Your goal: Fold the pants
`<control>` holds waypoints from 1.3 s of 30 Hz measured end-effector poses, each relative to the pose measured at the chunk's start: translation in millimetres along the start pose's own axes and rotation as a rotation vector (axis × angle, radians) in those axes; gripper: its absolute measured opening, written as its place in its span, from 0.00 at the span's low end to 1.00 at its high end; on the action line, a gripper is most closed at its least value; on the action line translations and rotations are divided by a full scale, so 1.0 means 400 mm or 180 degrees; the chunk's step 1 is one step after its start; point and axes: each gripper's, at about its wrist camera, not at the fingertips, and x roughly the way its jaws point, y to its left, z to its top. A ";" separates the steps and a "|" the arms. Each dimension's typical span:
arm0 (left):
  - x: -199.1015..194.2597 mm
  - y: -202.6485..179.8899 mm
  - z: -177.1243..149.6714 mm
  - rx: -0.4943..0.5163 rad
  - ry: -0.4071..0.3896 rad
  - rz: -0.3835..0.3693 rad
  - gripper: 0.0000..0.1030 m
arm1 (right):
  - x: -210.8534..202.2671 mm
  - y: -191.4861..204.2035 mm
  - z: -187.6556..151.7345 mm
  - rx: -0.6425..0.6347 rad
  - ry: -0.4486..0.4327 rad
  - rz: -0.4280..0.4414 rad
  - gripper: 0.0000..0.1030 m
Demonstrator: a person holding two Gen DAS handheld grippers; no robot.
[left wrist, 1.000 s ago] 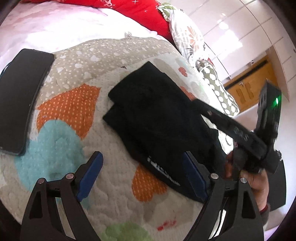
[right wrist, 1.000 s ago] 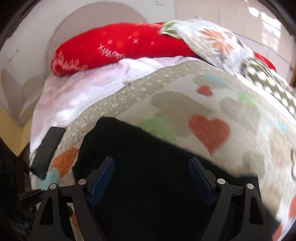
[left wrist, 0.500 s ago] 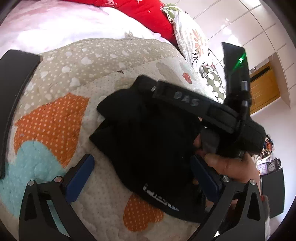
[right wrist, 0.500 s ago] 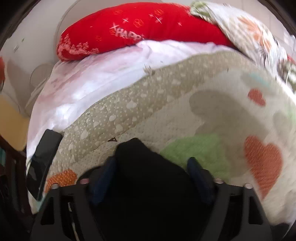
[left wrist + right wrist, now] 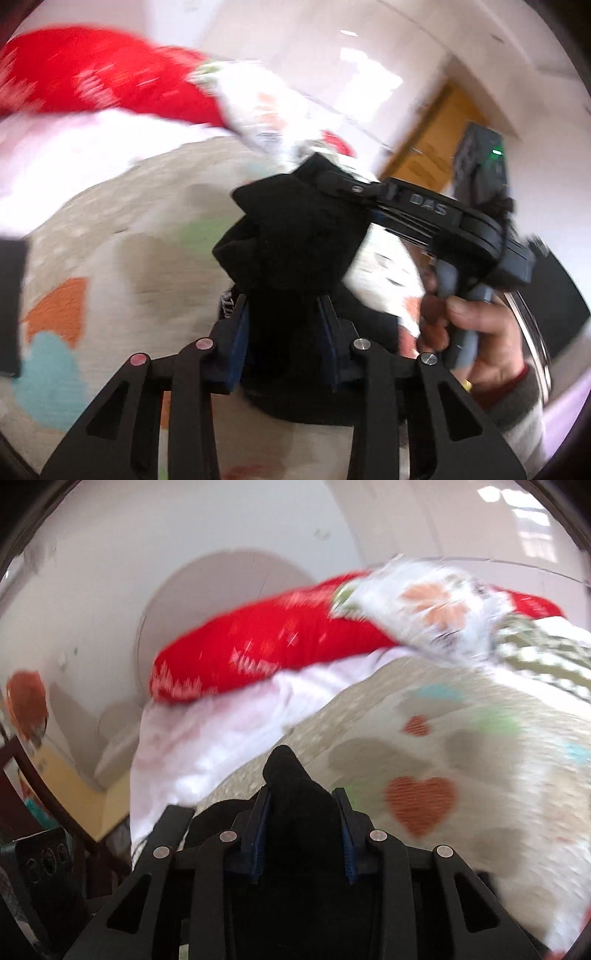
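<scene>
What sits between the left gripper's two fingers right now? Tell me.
Bunched black pants fill the gap between the left gripper's blue fingers, which are closing on the cloth. The left wrist view shows this.

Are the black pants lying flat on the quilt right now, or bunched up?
Bunched: the black pants bulge between the left gripper pads, and the right gripper pinches another clump.

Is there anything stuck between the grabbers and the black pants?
No. The black pants sit right between the blue pads of the left gripper and the right gripper as their jaws close. Only cloth is there.
</scene>
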 end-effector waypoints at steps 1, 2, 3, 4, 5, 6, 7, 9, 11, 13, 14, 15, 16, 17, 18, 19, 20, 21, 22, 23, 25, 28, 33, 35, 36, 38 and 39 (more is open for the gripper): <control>0.008 -0.033 -0.005 0.0100 0.0020 -0.0069 0.30 | -0.038 -0.021 -0.008 0.0055 -0.0066 -0.0026 0.31; 0.021 -0.077 -0.016 0.0227 0.0062 -0.0156 0.30 | -0.076 -0.046 -0.019 0.0117 -0.0119 -0.0060 0.31; 0.038 -0.108 -0.031 0.0318 0.0122 -0.0228 0.30 | -0.128 -0.084 -0.044 0.0205 -0.0179 -0.0137 0.31; 0.053 -0.135 -0.044 0.0382 0.0192 -0.0289 0.30 | -0.160 -0.112 -0.065 0.0267 -0.0204 -0.0200 0.31; 0.071 -0.159 -0.060 0.0434 0.0271 -0.0355 0.30 | -0.192 -0.145 -0.092 0.0348 -0.0224 -0.0277 0.31; 0.100 -0.195 -0.090 0.0528 0.0410 -0.0475 0.30 | -0.228 -0.187 -0.130 0.0478 -0.0246 -0.0391 0.30; 0.123 -0.217 -0.112 0.0612 0.0533 -0.0554 0.31 | -0.257 -0.222 -0.159 0.0587 -0.0279 -0.0511 0.30; 0.172 -0.257 -0.164 0.0756 0.0852 -0.0661 0.33 | -0.309 -0.299 -0.233 0.0837 -0.0250 -0.0881 0.33; 0.196 -0.289 -0.213 0.0913 0.1173 -0.0689 0.39 | -0.348 -0.347 -0.289 0.1059 -0.0180 -0.1134 0.39; 0.174 -0.298 -0.216 0.1012 0.1161 -0.0752 0.52 | -0.385 -0.365 -0.330 0.1215 -0.0224 -0.1129 0.57; 0.149 -0.296 -0.206 0.1060 0.1072 -0.0771 0.56 | -0.403 -0.369 -0.345 0.1285 -0.0261 -0.1119 0.67; 0.131 -0.294 -0.198 0.1076 0.1008 -0.0770 0.64 | -0.418 -0.369 -0.357 0.1341 -0.0297 -0.1088 0.71; 0.104 -0.282 -0.180 0.1074 0.0894 -0.0760 0.70 | -0.428 -0.361 -0.368 0.1352 -0.0328 -0.1016 0.73; 0.085 -0.265 -0.157 0.1054 0.0778 -0.0716 0.72 | -0.426 -0.352 -0.372 0.1335 -0.0333 -0.0983 0.74; 0.075 -0.256 -0.153 0.1043 0.0716 -0.0666 0.73 | -0.425 -0.338 -0.376 0.1308 -0.0328 -0.0953 0.76; 0.075 -0.235 -0.130 0.1032 0.0629 -0.0546 0.74 | -0.415 -0.329 -0.378 0.1280 -0.0312 -0.0924 0.78; 0.083 -0.218 -0.119 0.1025 0.0578 -0.0443 0.74 | -0.402 -0.323 -0.381 0.1253 -0.0286 -0.0904 0.79; 0.094 -0.196 -0.110 0.0992 0.0567 -0.0269 0.74 | -0.389 -0.312 -0.387 0.1217 -0.0247 -0.0898 0.79; 0.112 -0.181 -0.105 0.0955 0.0594 -0.0176 0.74 | -0.361 -0.306 -0.385 0.1182 -0.0173 -0.0922 0.79; 0.128 -0.164 -0.105 0.0910 0.0629 -0.0124 0.74 | -0.327 -0.304 -0.385 0.1172 -0.0054 -0.0997 0.77; 0.143 -0.148 -0.119 0.0817 0.0707 -0.0066 0.74 | -0.266 -0.298 -0.385 0.1087 0.0180 -0.1024 0.39; 0.165 -0.143 -0.145 0.0792 0.0793 -0.0057 0.74 | -0.246 -0.260 -0.356 0.0822 0.0154 -0.1102 0.21; 0.163 -0.170 -0.195 0.0952 0.0780 0.0004 0.78 | -0.281 -0.286 -0.367 0.0857 0.0169 -0.1277 0.11; 0.176 -0.180 -0.207 0.1035 0.0758 0.0042 0.81 | -0.275 -0.295 -0.391 0.0858 0.0306 -0.1359 0.24; 0.177 -0.181 -0.209 0.1070 0.0745 0.0066 0.81 | -0.277 -0.294 -0.392 0.0842 0.0336 -0.1431 0.28; 0.176 -0.181 -0.213 0.1102 0.0729 0.0092 0.81 | -0.303 -0.283 -0.365 0.0859 0.0269 -0.1486 0.28; 0.176 -0.177 -0.212 0.1075 0.0728 0.0079 0.82 | -0.320 -0.273 -0.345 0.0846 0.0166 -0.1448 0.30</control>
